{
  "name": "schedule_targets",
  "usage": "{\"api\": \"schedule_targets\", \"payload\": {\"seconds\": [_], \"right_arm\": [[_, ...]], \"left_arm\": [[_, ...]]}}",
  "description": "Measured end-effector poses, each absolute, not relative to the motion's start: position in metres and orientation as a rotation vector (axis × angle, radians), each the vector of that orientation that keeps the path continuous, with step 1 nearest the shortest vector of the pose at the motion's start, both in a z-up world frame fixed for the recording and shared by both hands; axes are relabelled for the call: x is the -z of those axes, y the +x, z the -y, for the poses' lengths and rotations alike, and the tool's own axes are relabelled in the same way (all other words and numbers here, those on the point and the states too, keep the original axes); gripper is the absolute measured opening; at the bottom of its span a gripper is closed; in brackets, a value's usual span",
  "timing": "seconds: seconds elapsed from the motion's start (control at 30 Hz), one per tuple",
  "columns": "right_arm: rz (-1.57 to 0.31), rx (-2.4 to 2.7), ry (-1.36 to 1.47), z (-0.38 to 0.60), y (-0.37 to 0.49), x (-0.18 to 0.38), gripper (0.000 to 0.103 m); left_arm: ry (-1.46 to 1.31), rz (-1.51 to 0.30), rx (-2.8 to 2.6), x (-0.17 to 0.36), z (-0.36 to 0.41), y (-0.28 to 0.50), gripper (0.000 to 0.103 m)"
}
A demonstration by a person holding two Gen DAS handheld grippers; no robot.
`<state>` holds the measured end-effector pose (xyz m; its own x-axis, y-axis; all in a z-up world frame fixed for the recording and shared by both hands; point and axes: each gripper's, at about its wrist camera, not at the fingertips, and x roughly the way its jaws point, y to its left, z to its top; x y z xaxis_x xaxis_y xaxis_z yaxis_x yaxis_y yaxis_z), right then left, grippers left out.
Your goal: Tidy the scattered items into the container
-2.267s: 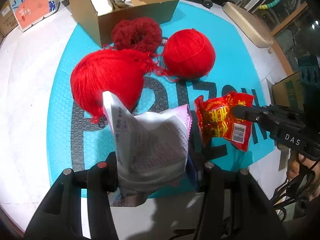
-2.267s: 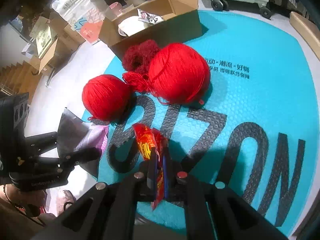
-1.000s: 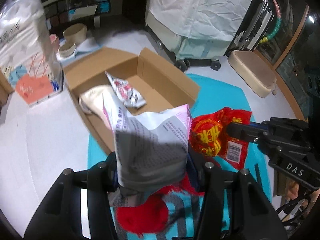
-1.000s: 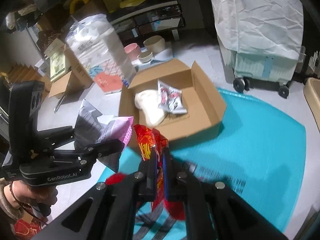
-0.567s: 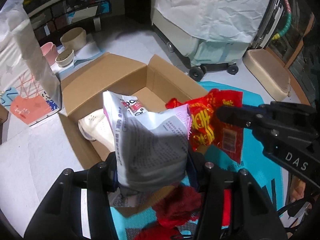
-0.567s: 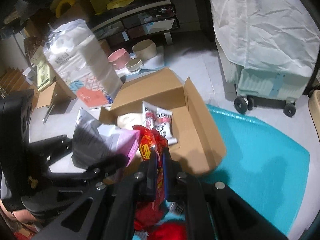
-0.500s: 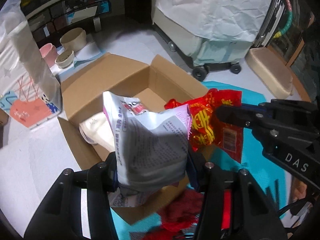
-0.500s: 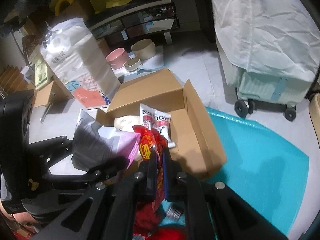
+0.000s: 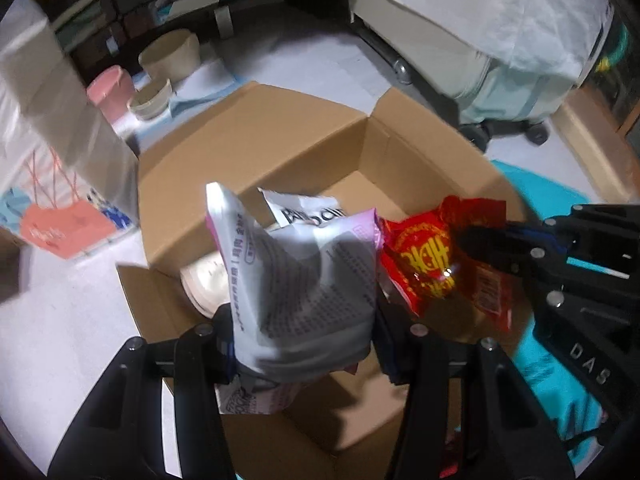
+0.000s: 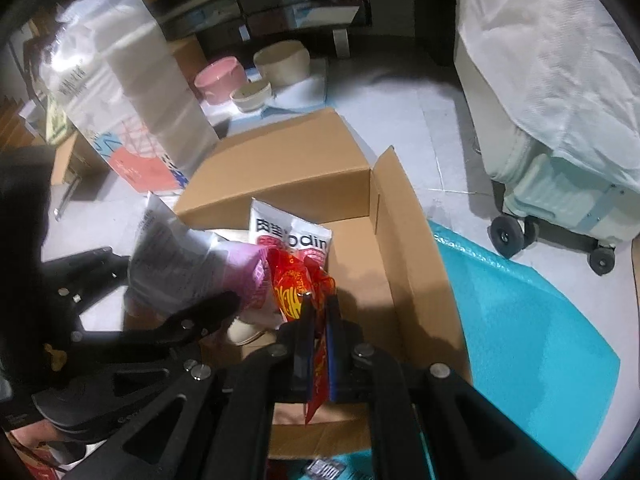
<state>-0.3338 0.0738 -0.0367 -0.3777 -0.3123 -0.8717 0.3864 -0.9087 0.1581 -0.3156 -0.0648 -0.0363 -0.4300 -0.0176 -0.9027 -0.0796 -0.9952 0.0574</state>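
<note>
crinkly foil packets over corrugated cardboard box.

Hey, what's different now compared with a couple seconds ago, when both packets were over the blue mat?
Both hand-held grippers carried their packets from above the mat to over the open box. Unchanged: the left one grips the grey packet, the right one the red packet; nothing released, and the white packet lies inside.

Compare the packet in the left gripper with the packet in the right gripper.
The left gripper holds a grey-white packet with a pink edge and small dark print; the right gripper holds a glossy red packet with yellow characters. The grey-white packet looks larger and puffier; the red one is pinched flat. Both hang over the open cardboard box.
</note>
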Motion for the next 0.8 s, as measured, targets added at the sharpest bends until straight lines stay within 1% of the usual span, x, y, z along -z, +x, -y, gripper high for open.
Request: {"api": "schedule_targets", "payload": {"seconds": [0.07, 0.17, 0.2, 0.3, 0.37, 0.5, 0.57, 0.6, 0.63, 0.67, 0.7, 0.77, 0.8], "right_arm": [[-0.109, 2.3, 1.466, -0.072, -0.34, 0.046, 0.004], [-0.066, 2.293, 1.516, -0.071, -0.344, 0.06, 0.005], [-0.067, 2.298, 1.527, -0.072, -0.343, 0.063, 0.006], [-0.073, 2.333, 1.549, -0.076, -0.339, 0.069, 0.008], [-0.059, 2.375, 1.513, -0.082, -0.336, 0.066, 0.008], [-0.057, 2.411, 1.525, -0.09, -0.335, 0.061, 0.011], [-0.039, 2.403, 1.528, -0.094, -0.333, 0.059, 0.013], [-0.036, 2.407, 1.525, -0.096, -0.332, 0.058, 0.017], [-0.034, 2.417, 1.525, -0.099, -0.329, 0.056, 0.019], [-0.021, 2.415, 1.517, -0.1, -0.328, 0.054, 0.019], [-0.003, 2.408, 1.503, -0.103, -0.325, 0.051, 0.02], [0.002, 2.415, 1.48, -0.107, -0.317, 0.044, 0.027], [-0.011, 2.428, 1.471, -0.108, -0.314, 0.04, 0.034]], "left_arm": [[-1.67, -0.184, -2.613, 0.042, 0.061, -0.321, 0.05], [-1.702, -0.101, -2.55, 0.048, 0.06, -0.326, 0.052], [-1.707, -0.092, -2.543, 0.049, 0.059, -0.326, 0.052], [-1.705, -0.086, -2.541, 0.051, 0.055, -0.326, 0.056], [-1.664, -0.118, -2.569, 0.045, 0.049, -0.321, 0.062], [-1.673, -0.147, -2.541, 0.04, 0.044, -0.32, 0.068], [-1.664, -0.177, -2.557, 0.034, 0.042, -0.318, 0.077], [-1.654, -0.184, -2.569, 0.031, 0.043, -0.315, 0.08], [-1.646, -0.192, -2.584, 0.027, 0.043, -0.313, 0.086], [-1.641, -0.196, -2.595, 0.023, 0.043, -0.31, 0.09], [-1.63, -0.188, -2.601, 0.019, 0.044, -0.306, 0.09], [-1.616, -0.172, -2.609, 0.012, 0.045, -0.301, 0.092], [-1.604, -0.155, -2.615, 0.006, 0.045, -0.297, 0.092]]}}
